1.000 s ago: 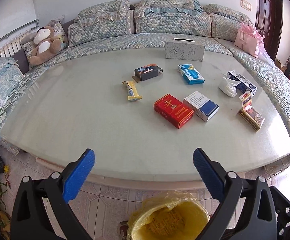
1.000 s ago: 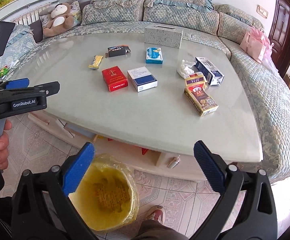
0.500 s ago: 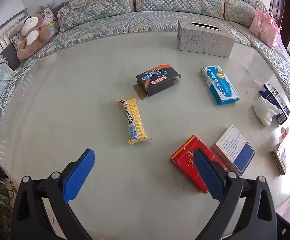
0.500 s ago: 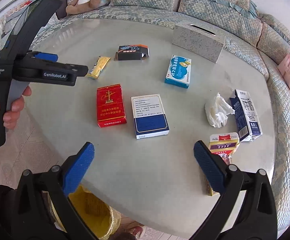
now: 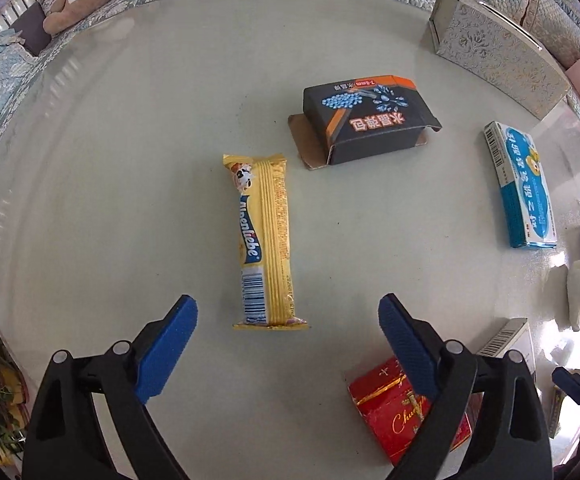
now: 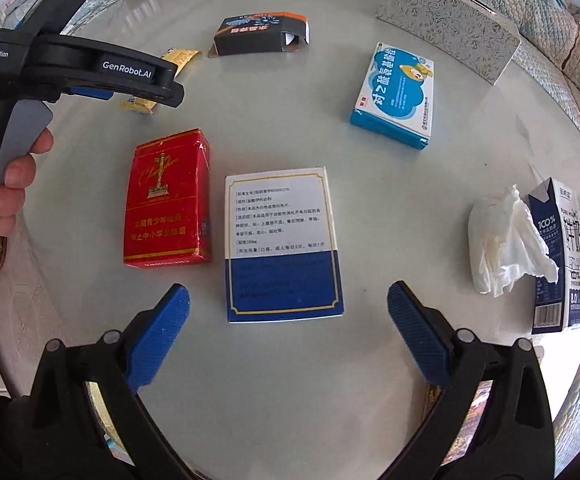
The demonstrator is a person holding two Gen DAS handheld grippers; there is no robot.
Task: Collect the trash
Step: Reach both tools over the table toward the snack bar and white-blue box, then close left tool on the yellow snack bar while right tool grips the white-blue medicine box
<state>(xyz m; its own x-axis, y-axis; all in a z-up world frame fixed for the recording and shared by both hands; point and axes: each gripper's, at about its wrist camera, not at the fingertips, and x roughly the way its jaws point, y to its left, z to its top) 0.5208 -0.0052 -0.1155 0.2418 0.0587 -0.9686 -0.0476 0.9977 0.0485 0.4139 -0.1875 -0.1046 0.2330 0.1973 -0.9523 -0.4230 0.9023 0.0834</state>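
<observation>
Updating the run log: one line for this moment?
left gripper: open, over yellow candy wrapper | right gripper: open, over blue-and-white medicine box | nothing held

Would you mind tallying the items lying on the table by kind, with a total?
Boxes and packs: 6 (black box, light blue box, red pack, white-and-blue box, milk carton, patterned tissue box)
Snack wrappers: 1 (yellow wrapper)
Crumpled tissues: 1 (tissue)
Total: 8
</observation>
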